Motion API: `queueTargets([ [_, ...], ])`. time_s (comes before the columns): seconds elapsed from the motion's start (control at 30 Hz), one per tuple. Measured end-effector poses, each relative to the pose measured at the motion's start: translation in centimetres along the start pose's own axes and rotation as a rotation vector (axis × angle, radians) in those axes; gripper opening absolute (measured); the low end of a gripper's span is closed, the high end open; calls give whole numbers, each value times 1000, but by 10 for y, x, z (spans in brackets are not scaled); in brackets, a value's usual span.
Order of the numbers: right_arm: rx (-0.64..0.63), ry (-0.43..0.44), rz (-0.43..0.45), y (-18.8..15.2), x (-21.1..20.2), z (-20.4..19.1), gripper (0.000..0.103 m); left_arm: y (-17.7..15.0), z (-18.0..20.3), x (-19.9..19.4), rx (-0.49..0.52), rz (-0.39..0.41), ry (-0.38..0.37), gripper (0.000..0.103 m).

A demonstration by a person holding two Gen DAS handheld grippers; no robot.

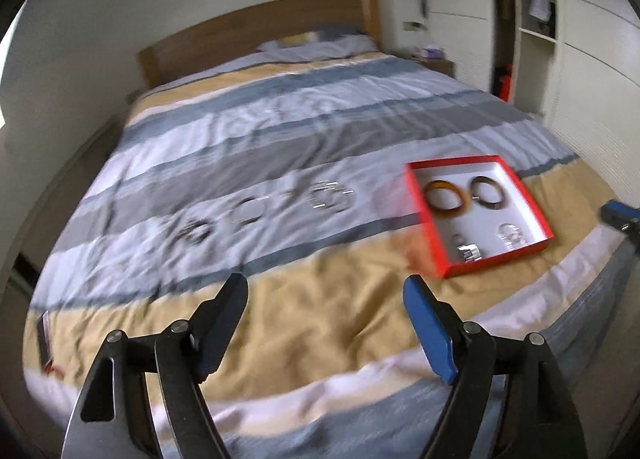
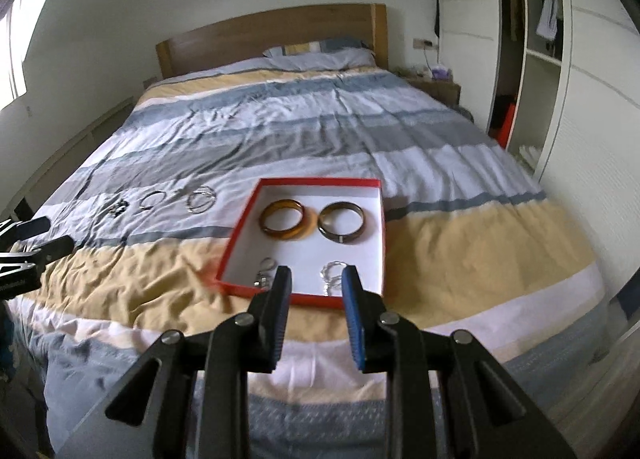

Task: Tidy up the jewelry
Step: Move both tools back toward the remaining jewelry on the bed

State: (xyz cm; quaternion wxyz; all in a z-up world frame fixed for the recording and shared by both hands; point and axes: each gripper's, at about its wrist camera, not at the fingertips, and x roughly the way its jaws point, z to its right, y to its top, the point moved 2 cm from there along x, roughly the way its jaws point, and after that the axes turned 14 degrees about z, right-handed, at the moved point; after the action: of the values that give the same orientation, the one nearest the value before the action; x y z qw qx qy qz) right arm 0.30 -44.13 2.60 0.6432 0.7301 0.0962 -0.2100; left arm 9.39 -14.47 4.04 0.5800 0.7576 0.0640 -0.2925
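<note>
Jewelry lot on striped bedspread (image 2: 460, 235). Red box (image 2: 244, 233), white-lined: amber bangle (image 2: 285, 221), dark bangle (image 2: 341, 223), silver pieces (image 2: 265, 270), clear piece (image 2: 330, 275). Loose silver rings (image 2: 201, 197) lie left of box, apart from it. Left gripper (image 1: 325, 289): spread wide, nothing between. Right gripper (image 2: 316, 279): narrowly parted, empty, above box's near edge.

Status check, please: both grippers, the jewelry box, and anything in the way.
Left gripper open, empty. Right gripper part open, empty. Red box on bed holds two bangles and small silver pieces; loose bracelets lie left of it. Nothing in the way.
</note>
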Motion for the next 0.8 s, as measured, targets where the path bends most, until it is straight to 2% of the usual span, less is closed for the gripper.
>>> queueTargets([
  [0.23, -32, 62, 85, 24, -44, -38, 25, -13, -80, -57, -88, 48, 137, 79],
  [0.43, -56, 124, 94, 28, -43, -78, 25, -19, -134, -71, -186, 102, 203, 79],
  [0.53, -51, 153, 69, 24, -23, -101, 25, -26, -157, -58, -209, 115, 229, 79],
  [0.7, -68, 195, -7, 7, 24, -137, 25, -43, -176, -14, -235, 50, 215, 79],
  [0.8, -78, 223, -51, -2, 58, -159, 25, -51, -186, 11, -260, 44, 218, 79],
])
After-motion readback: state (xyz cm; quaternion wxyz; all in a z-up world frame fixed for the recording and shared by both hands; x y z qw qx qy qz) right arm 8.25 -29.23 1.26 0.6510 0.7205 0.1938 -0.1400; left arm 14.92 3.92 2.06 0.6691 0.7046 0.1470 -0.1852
